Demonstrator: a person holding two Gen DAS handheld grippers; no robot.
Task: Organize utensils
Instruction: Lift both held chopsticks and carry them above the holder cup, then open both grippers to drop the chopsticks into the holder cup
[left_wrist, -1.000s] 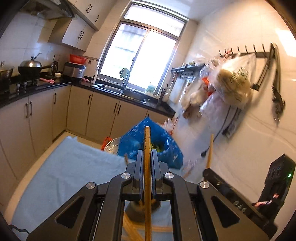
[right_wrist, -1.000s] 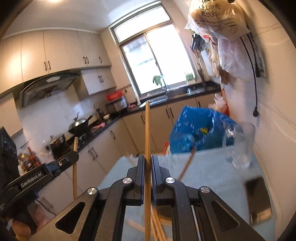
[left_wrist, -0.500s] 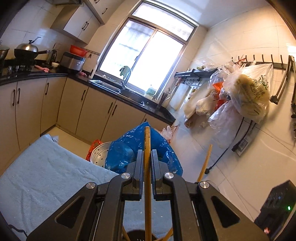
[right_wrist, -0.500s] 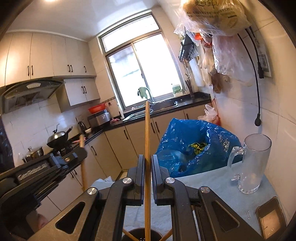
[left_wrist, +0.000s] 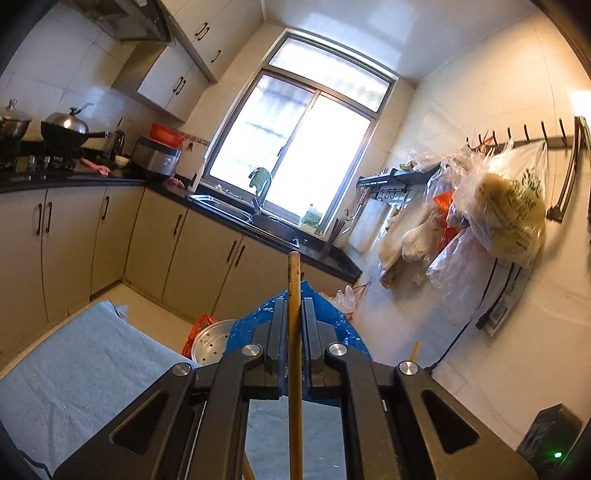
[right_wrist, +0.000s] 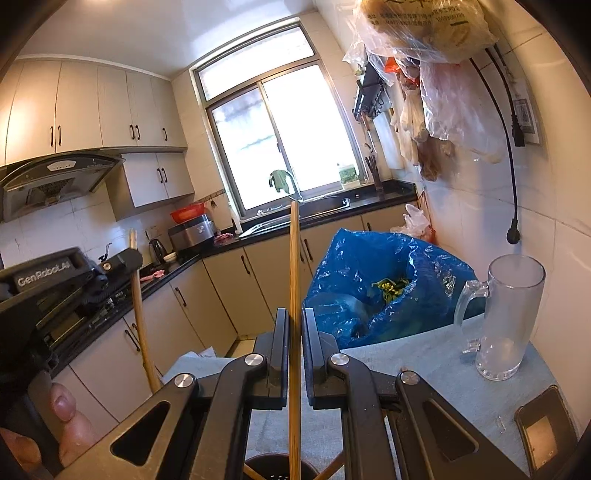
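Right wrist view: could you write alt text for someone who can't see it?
A hand-held gripper is shut on an upright wooden chopstick above a dark holder on a blue-clothed table in a home kitchen. To the right stand a clear glass mug and a blue plastic bag; at left, another gripper holds a second chopstick.

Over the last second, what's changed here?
Both grippers came in over the dark holder, so each chopstick now hangs above it. The left gripper is still shut on its chopstick, the right gripper on its chopstick. Nothing was let go.
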